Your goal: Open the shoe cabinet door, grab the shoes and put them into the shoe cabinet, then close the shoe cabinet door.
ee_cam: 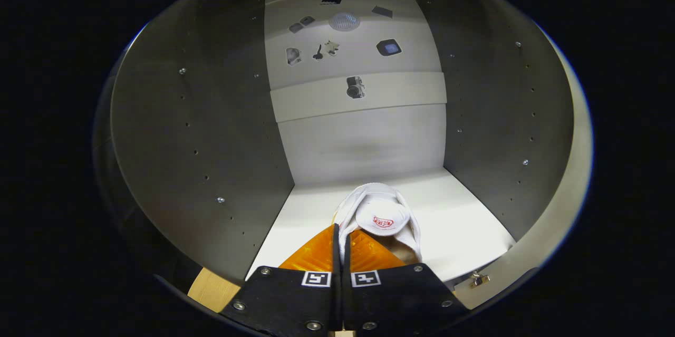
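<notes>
Gripper point(341, 244) fingers are nearly closed, both pressing the white shoe's point(381, 218) collar, inside the shoe cabinet point(200, 131), the shoe resting on the cabinet floor point(459, 210).

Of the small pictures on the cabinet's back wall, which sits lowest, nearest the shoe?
The camera picture, alone on the lower band above the white shoe pinched in the gripper; the others sit higher.

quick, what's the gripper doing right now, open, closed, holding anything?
Gripper: closed, fingers pinching the rim of the white shoe, holding it inside the shoe cabinet.
</notes>
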